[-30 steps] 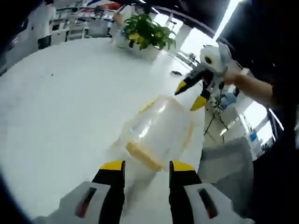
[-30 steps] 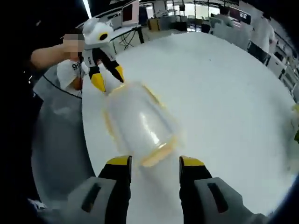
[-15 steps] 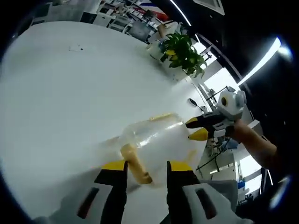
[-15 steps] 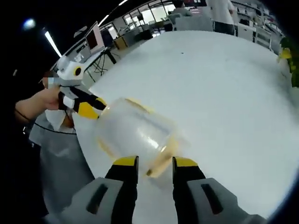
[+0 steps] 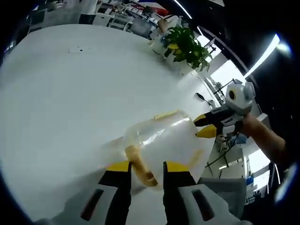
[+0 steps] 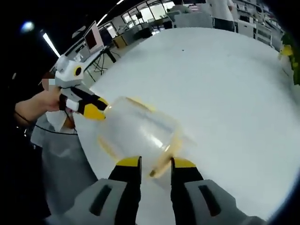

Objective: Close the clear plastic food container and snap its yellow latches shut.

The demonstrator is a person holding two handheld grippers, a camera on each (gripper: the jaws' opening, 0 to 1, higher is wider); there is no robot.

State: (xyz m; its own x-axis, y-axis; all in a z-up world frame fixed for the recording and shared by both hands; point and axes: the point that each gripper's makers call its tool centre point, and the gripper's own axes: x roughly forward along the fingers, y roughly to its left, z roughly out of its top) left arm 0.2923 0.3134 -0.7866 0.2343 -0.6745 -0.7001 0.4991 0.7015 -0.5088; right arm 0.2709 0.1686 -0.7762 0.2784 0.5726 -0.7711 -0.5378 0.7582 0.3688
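The clear plastic food container lies on the white table between both grippers. In the left gripper view, my left gripper is shut on a yellow latch at the container's near end. My right gripper, held by a hand, meets the far end. In the right gripper view the container lies just ahead. There my right gripper is shut on the yellow latch at that end. The left gripper touches the opposite end, with another yellow latch along the top side.
A potted green plant stands at the far side of the table. The table's curved edge runs close to the container, with a person's grey clothing beyond it. Desks and screens fill the room behind.
Both grippers have narrowed from open to shut on the yellow end latches. The views shifted as the hands moved in closer to the container.
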